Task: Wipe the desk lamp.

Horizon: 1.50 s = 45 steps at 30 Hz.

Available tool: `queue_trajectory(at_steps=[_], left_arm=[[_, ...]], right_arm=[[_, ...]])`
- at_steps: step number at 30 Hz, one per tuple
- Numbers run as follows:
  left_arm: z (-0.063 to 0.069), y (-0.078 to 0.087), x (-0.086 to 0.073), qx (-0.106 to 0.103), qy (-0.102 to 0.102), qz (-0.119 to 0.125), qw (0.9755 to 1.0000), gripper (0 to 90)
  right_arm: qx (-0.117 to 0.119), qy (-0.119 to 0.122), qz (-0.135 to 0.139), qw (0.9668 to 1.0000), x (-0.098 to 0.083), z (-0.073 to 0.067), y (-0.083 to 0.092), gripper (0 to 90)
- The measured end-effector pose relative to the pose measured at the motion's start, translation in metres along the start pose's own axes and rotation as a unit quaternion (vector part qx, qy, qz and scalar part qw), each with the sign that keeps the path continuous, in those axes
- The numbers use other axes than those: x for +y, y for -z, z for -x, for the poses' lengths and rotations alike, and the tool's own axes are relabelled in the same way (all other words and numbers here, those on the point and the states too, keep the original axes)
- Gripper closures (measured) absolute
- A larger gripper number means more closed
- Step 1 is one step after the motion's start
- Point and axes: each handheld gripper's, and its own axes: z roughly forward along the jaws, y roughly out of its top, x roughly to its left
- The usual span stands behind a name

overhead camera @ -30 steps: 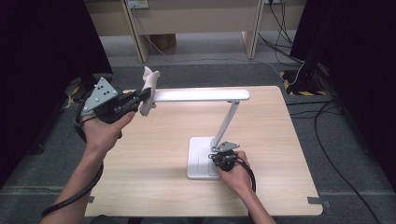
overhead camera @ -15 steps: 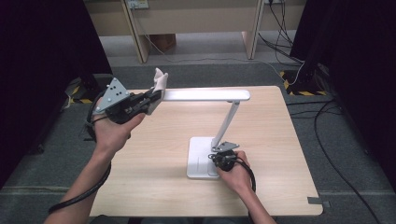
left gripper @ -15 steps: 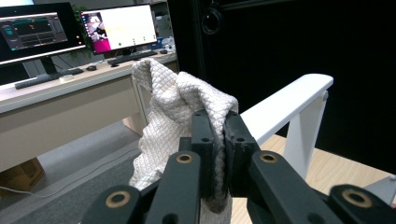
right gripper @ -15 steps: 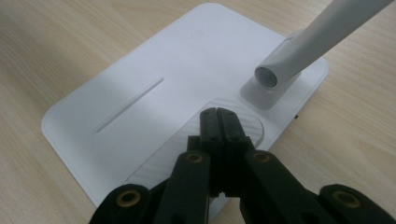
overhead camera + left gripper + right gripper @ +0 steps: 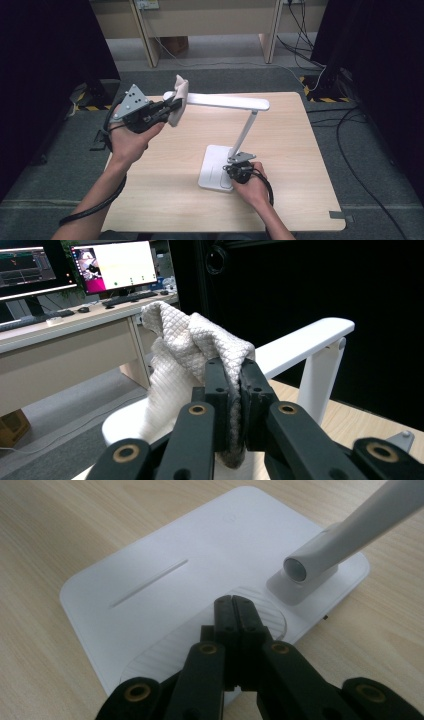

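A white desk lamp stands on the wooden table (image 5: 300, 150): flat base (image 5: 212, 170) (image 5: 150, 605), slanted stem (image 5: 245, 135) (image 5: 350, 530), long horizontal head (image 5: 225, 101) (image 5: 300, 342). My left gripper (image 5: 172, 107) (image 5: 234, 372) is shut on a cream waffle-textured cloth (image 5: 178, 97) (image 5: 185, 355), which rests against the head's left end. My right gripper (image 5: 234, 170) (image 5: 235, 605) is shut with nothing between its jaws, and its tips press down on the ribbed round patch of the base beside the stem's foot.
Wooden desk legs (image 5: 150, 35) stand beyond the table's far edge. Cables (image 5: 320, 75) lie on the grey floor at the right. In the left gripper view, a desk with monitors (image 5: 115, 265) and a keyboard stands behind the lamp.
My left gripper has carried the cloth rightward and slightly down onto the left end of the lamp head. The right gripper has stayed on the base.
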Motion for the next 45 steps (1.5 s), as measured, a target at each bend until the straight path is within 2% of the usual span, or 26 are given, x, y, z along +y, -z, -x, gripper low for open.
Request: queue_trajectory(at_steps=[6, 18, 23, 26, 29, 32, 36, 39, 45], left_arm=[[-0.002, -0.003, 0.004, -0.001, 0.004, 0.005, 1.0000, 84.6], [-0.016, 0.003, 0.011, 0.025, 0.001, 0.014, 0.9996, 84.5], [-0.019, 0.002, 0.014, 0.031, -0.006, 0.017, 0.9994, 84.4], [-0.021, 0.000, 0.016, 0.035, -0.008, 0.018, 0.9992, 84.4], [-0.025, -0.003, 0.019, 0.044, -0.011, 0.015, 0.9989, 84.4], [-0.029, -0.006, 0.021, 0.049, -0.013, 0.011, 0.9986, 84.4], [-0.031, -0.013, 0.020, 0.046, -0.013, -0.003, 0.9988, 84.4], [-0.032, -0.017, 0.017, 0.047, -0.013, -0.011, 0.9987, 84.4], [-0.032, -0.020, 0.016, 0.054, -0.019, -0.021, 0.9981, 84.4]], right_arm=[[0.002, 0.006, -0.001, 1.0000, 0.001, 0.000, -0.001, 90.0], [0.001, 0.017, -0.008, 0.9998, 0.003, 0.000, -0.001, 89.9], [-0.002, 0.015, -0.011, 0.9998, 0.004, 0.002, -0.001, 81.6], [-0.004, 0.024, -0.010, 0.9997, 0.006, 0.004, -0.001, 78.9], [-0.004, 0.024, -0.002, 0.9997, 0.009, 0.004, -0.001, 78.1], [-0.012, 0.022, 0.006, 0.9997, 0.012, 0.006, -0.002, 73.1], [-0.014, 0.010, -0.007, 0.9998, 0.011, 0.011, -0.005, 69.8], [-0.011, 0.003, -0.005, 0.9999, 0.009, 0.011, -0.007, 70.3], [-0.002, 0.003, -0.005, 1.0000, 0.009, 0.013, -0.007, 73.6]])
